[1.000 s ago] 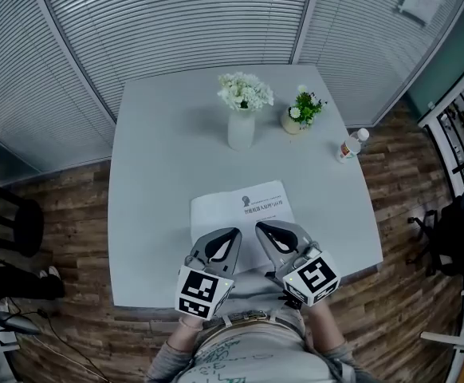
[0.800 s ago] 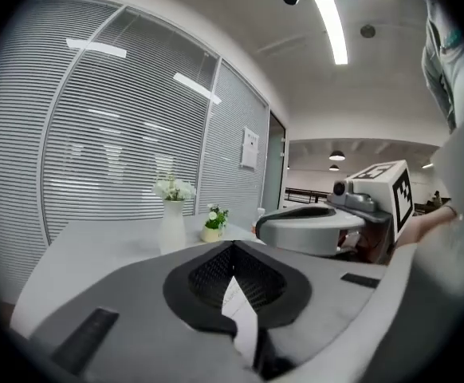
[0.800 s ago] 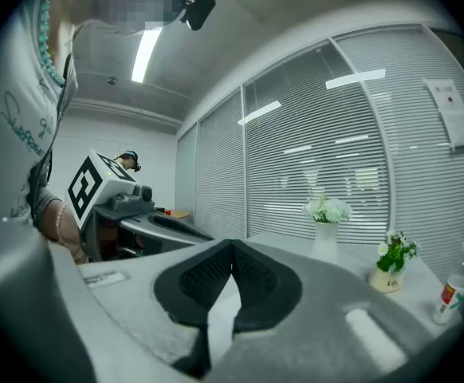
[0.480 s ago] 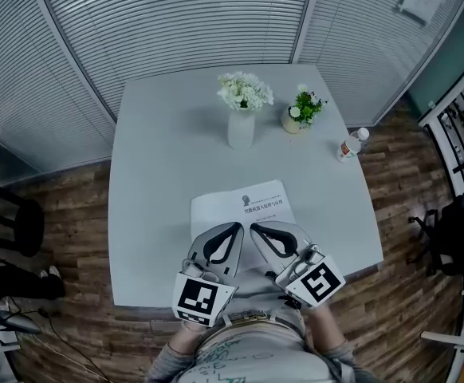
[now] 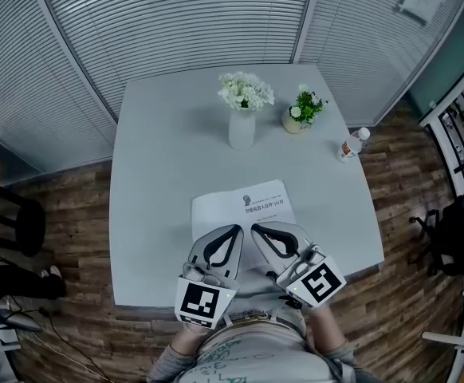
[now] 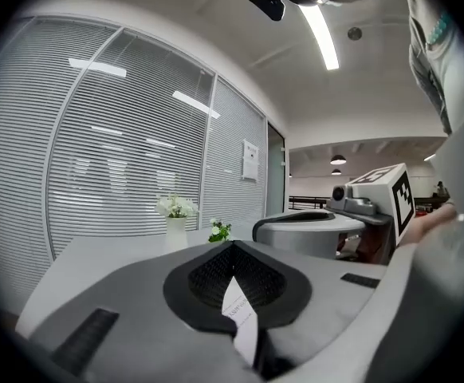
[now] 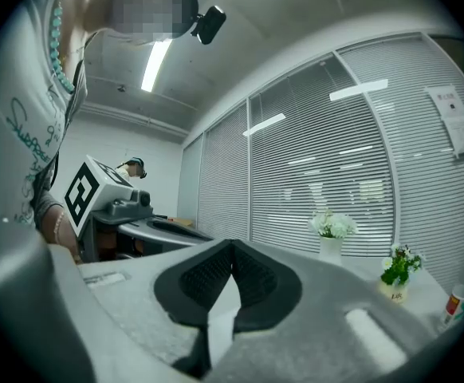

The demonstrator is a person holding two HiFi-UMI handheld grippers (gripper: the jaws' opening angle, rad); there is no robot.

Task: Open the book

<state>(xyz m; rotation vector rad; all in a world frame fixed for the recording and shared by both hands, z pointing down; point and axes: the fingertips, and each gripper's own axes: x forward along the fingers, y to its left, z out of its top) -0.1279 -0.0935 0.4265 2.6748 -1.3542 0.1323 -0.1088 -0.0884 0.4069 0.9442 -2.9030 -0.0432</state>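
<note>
Head view: a thin white paper-covered book (image 5: 244,202) lies at the 6 o'clock edge of a pale grey square counter (image 5: 156,190), its near half hidden under two grey tools. The left tool (image 5: 235,230) and the right tool (image 5: 255,229) point toward 12 o'clock, their tips almost side by side over the book. Left gripper view shows that tool's jaws closed on the book, with a white printed leaf edge pinched between them. Right gripper view shows the same pinch on a white leaf edge with no print showing. The cover lettering is too small to read. A white vase of white flowers (image 5: 241,126) stands at 12 o'clock. A small potted green plant (image 5: 300,114) stands at 1 o'clock, and a clear plastic bottle (image 5: 348,145) at 2 o'clock, near the rim. The person (image 5: 248,357) is cut off by the lower frame.
</note>
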